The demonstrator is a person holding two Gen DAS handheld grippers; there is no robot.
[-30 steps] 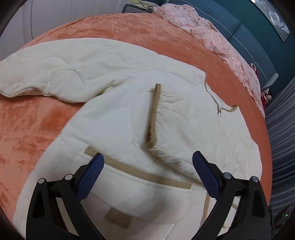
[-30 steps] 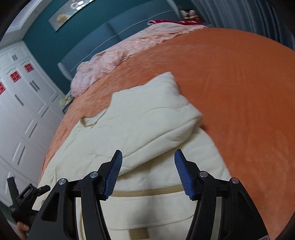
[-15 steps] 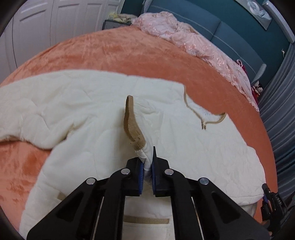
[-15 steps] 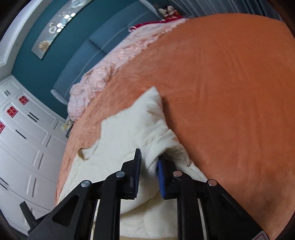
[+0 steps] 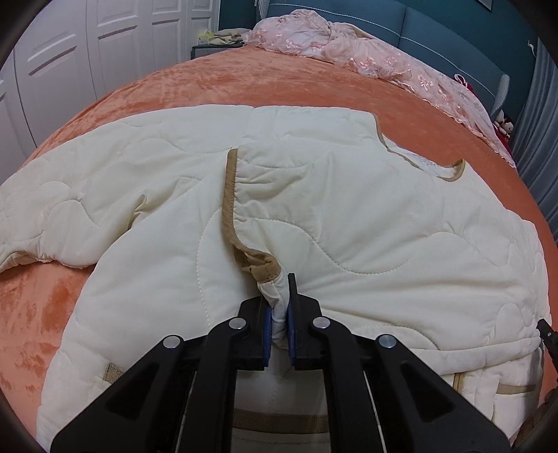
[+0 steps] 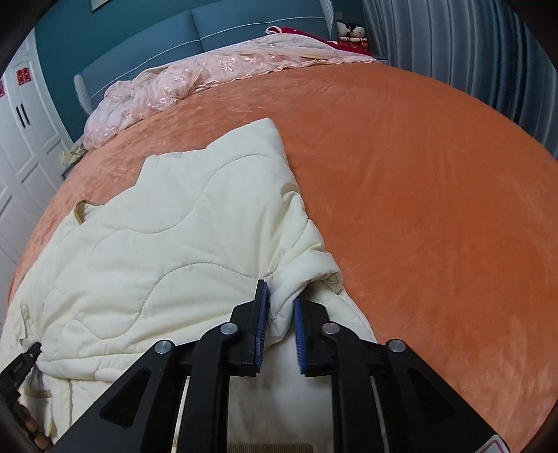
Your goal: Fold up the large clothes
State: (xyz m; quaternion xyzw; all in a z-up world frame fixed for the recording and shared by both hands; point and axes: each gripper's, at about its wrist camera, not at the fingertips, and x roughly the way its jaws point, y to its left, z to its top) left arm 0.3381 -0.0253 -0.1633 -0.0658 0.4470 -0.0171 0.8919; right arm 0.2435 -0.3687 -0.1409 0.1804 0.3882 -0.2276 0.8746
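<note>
We can read no brand or label; the only writing is red paper characters [image 6: 23,77] on the white wardrobe doors [image 6: 31,146], too small for us to make out. A cream quilted jacket [image 5: 314,216] lies spread on the orange velvet bedspread [image 6: 436,209], and beyond the jacket a pink lace coverlet [image 5: 366,59] is heaped against the teal headboard [image 6: 244,31].

Our left gripper [image 5: 278,320] is clamped tight on the jacket's tan-trimmed front edge [image 5: 230,209]. Our right gripper [image 6: 280,322] pinches a thick fold at the jacket's side; its jaws have just eased slightly wider, cloth between them.

Only the right view shows grey curtains [image 6: 470,52] and dolls [image 6: 352,31]; only the left shows the outstretched sleeve [image 5: 69,216].
</note>
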